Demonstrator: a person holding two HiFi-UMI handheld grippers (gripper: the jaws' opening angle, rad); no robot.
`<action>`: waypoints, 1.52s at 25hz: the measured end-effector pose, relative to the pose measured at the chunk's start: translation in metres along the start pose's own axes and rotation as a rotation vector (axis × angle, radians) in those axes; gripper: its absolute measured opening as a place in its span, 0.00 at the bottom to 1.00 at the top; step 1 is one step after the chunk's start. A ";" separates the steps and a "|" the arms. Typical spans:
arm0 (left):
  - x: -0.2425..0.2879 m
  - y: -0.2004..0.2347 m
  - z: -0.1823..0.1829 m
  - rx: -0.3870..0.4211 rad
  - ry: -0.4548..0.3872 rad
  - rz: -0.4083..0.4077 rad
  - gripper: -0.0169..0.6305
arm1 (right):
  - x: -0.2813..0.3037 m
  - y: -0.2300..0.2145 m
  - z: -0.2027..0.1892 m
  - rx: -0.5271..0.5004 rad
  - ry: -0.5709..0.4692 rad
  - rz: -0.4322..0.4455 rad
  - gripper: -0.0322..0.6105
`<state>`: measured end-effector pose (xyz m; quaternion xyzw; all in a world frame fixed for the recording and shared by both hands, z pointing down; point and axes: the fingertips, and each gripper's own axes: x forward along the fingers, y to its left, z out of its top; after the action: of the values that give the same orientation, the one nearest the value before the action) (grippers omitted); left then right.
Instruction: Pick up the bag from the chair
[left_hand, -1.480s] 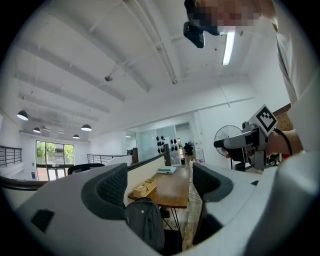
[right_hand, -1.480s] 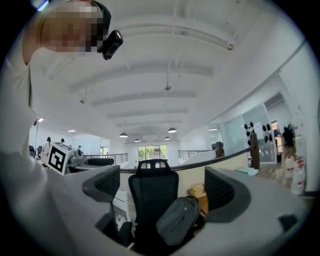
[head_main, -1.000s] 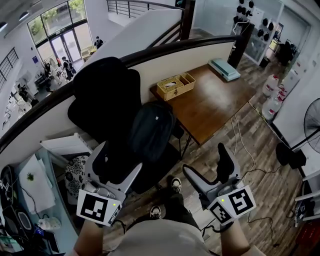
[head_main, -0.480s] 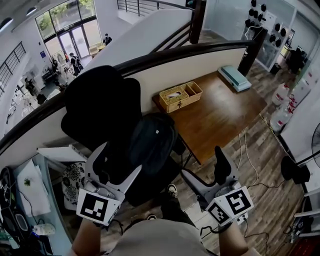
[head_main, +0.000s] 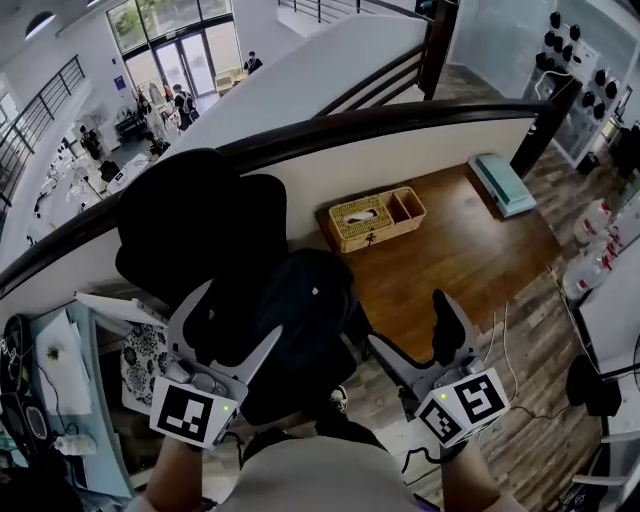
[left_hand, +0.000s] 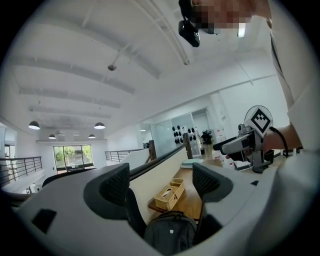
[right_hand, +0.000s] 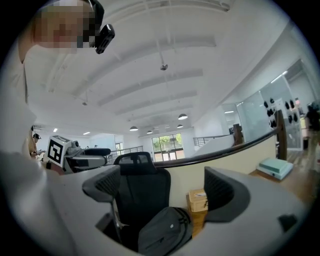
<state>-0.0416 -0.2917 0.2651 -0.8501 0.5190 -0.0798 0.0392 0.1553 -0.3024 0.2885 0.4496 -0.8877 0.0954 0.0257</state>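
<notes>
A dark grey backpack (head_main: 300, 330) leans upright on the seat of a black office chair (head_main: 195, 235). It also shows low in the left gripper view as the backpack (left_hand: 170, 232) and in the right gripper view as the backpack (right_hand: 165, 231). My left gripper (head_main: 225, 320) hovers open just left of the bag, over the chair seat, nothing between its jaws. My right gripper (head_main: 415, 335) stands open to the bag's right, above the floor, also empty. In each gripper view the bag lies below and beyond the jaws, apart from them.
A wooden table (head_main: 450, 260) stands right of the chair with a wicker basket (head_main: 375, 217) and a teal box (head_main: 505, 183) on it. A curved railing wall (head_main: 330, 130) runs behind. A white shelf (head_main: 60, 370) with clutter sits at the left.
The view has shifted so chair and bag sit more central and closer. Both grippers keep the same open pose, nearer the bag.
</notes>
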 end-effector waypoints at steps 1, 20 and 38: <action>0.008 0.001 -0.002 -0.002 0.009 0.010 0.63 | 0.006 -0.008 0.000 0.005 0.003 0.010 0.86; 0.062 0.054 -0.047 -0.010 0.095 -0.025 0.63 | 0.087 -0.034 -0.032 0.078 0.071 -0.005 0.86; 0.186 0.078 -0.178 0.125 0.171 -0.266 0.63 | 0.155 -0.085 -0.191 0.273 0.296 -0.184 0.80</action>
<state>-0.0574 -0.4900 0.4462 -0.8973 0.3974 -0.1886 0.0369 0.1236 -0.4377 0.5085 0.5090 -0.8084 0.2769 0.1033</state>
